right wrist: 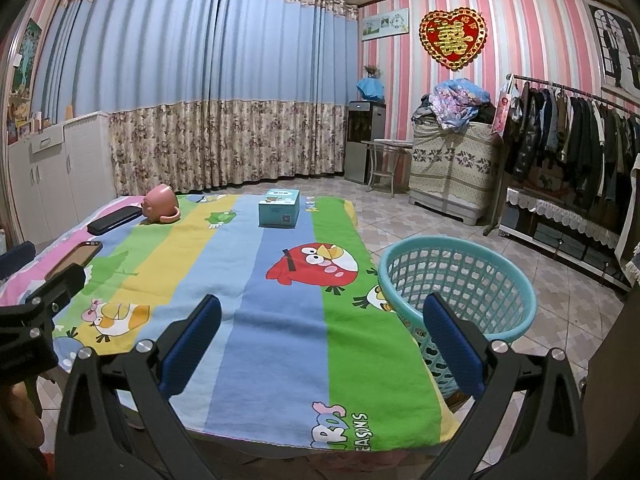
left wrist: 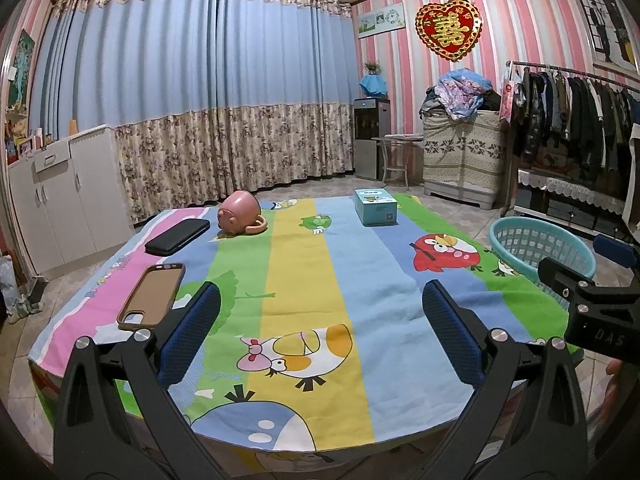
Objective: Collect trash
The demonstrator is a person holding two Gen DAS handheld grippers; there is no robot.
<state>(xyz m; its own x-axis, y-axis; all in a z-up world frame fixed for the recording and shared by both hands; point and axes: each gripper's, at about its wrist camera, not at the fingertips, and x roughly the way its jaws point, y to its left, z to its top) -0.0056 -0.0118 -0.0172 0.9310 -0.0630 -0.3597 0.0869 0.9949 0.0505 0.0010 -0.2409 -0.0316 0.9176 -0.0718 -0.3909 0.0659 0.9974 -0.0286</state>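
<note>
Two grippers, both with jaws spread wide and nothing between them. Left gripper (left wrist: 320, 332) and right gripper (right wrist: 322, 340) hang level over the near edge of the table, side by side, aimed across it (a ready stance, I judge, giving each camera the whole top).

Out from the left gripper: a brown phone case (left wrist: 153, 295) lies just beside its left finger, a black case (left wrist: 177, 236) beyond that, a pink cup (left wrist: 239, 214) tipped on its side further back. A teal box (left wrist: 375, 206) sits near the far edge.

Basket (right wrist: 460, 280), teal and perforated, stands on the floor touching the table's right side, just past the right gripper; placed there, probably, so that trash can be dropped straight off the edge. Its visible inside shows nothing, though the bottom is partly hidden.

No crumpled paper or wrapper shows on the cloth (right wrist: 276, 304). That fits trash already gone, or items such as the box yet to be judged trash.

Surface: striped cartoon-bird cloth, soft, slightly rumpled. Room: tiled floor, blue curtains behind the table, clothes rail to the right of the basket.
</note>
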